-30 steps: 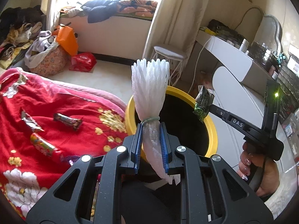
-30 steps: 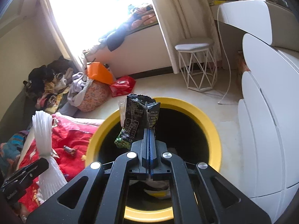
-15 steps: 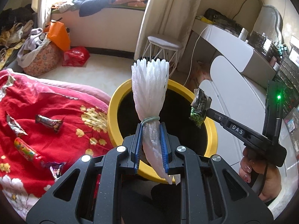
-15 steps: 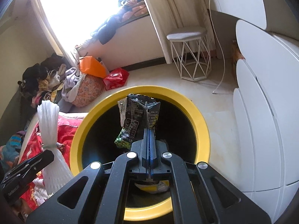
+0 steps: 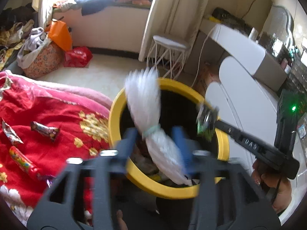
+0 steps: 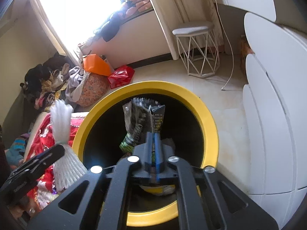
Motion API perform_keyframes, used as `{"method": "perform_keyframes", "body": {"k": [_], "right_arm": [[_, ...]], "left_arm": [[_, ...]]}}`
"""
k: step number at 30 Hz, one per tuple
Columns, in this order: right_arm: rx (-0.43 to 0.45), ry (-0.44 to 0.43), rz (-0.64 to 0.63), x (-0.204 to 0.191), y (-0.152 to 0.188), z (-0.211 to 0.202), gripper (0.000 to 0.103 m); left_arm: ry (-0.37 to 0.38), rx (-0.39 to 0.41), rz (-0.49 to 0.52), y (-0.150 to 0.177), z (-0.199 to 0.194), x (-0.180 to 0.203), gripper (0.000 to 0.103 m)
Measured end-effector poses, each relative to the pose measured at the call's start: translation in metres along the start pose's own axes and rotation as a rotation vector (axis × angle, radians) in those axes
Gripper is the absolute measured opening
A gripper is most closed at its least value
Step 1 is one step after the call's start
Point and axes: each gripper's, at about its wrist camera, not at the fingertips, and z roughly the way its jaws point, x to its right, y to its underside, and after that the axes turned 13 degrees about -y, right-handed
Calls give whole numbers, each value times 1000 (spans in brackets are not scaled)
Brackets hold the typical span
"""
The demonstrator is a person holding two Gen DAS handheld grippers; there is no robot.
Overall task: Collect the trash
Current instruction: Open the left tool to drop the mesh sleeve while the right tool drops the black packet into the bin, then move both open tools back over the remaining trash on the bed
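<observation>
Both grippers (image 5: pixel 156 145) (image 6: pixel 153 149) just opening

Motion is blurring the foam net (image 5: pixel 151 126) between the left gripper's (image 5: pixel 157 134) fingers; the bin's (image 6: pixel 209 122) near rim is lying hidden behind the right gripper (image 6: pixel 153 140).

Each black hand-held gripper (image 6: pixel 152 143) has blue pads, silver screws; one shows a green light.
</observation>
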Motion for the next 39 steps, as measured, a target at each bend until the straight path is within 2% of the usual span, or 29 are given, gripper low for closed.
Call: {"method": "perform_keyframes", "body": {"k": [1, 2, 3, 7, 10, 21, 39], "right_arm": [[0, -2, 6, 1, 0, 0, 35], [6, -3, 14, 1, 0, 0, 39], [8, -2, 15, 0, 0, -1, 39], [28, 0, -12, -10, 1, -3, 46], [41, 1, -47, -20, 3, -6, 53], [67, -35, -185, -67, 9, -10, 68], [47, -180, -350, -145, 38, -6, 78]], "left_arm": [[-9, 3, -21, 0, -1, -5, 76], [-10, -3, -33, 0, -2, -8, 76], [-10, -4, -45, 0, -4, -11, 77], [-32, 34, -57, 3, -17, -21, 86], [-20, 52, -90, 5, -25, -29, 89], [-73, 106, -192, 17, -56, -74, 91], [-190, 159, -312, 37, -91, -141, 92]]}}
